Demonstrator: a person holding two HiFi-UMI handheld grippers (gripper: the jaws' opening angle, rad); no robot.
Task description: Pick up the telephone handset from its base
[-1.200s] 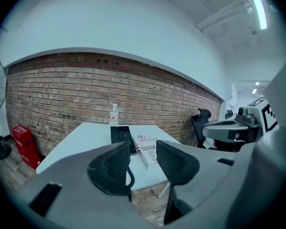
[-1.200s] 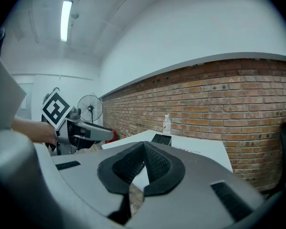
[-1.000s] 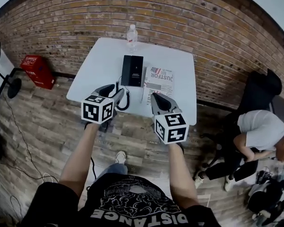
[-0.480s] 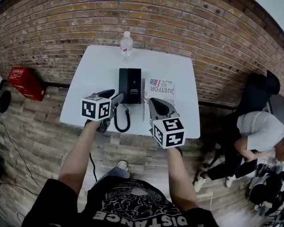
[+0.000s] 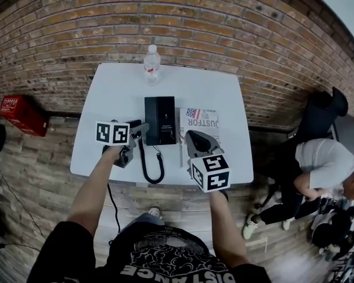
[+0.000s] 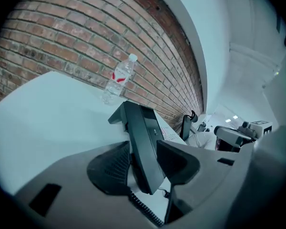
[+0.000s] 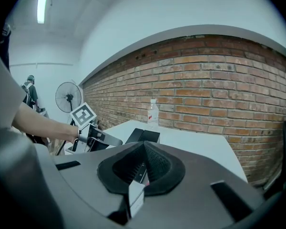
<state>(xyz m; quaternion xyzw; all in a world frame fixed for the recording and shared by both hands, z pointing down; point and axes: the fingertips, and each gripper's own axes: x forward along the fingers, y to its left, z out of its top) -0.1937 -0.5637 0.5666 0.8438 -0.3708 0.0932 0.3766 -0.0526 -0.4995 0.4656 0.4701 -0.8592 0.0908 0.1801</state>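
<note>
My left gripper (image 5: 140,128) is over the white table (image 5: 106,93), just left of the black telephone base (image 5: 160,119). It is shut on the black handset (image 6: 142,137), which stands tilted between the two pads in the left gripper view (image 6: 143,159). The coiled cord (image 5: 146,168) loops from the handset toward the table's front edge. My right gripper (image 5: 192,137) hovers right of the base over a printed paper (image 5: 199,122); its pads meet with nothing between them (image 7: 144,149). The right gripper view also shows the base (image 7: 142,135).
A water bottle (image 5: 151,63) stands at the table's far edge by the brick wall. A seated person (image 5: 318,164) and a black chair (image 5: 327,108) are to the right. A red crate (image 5: 23,114) sits on the floor at the left. A fan (image 7: 68,98) stands beyond the table.
Both grippers have moved forward from the table's front edge to over the table, beside the base. The left gripper has kept the handset throughout. The table now sits lower and nearer in the head view.
</note>
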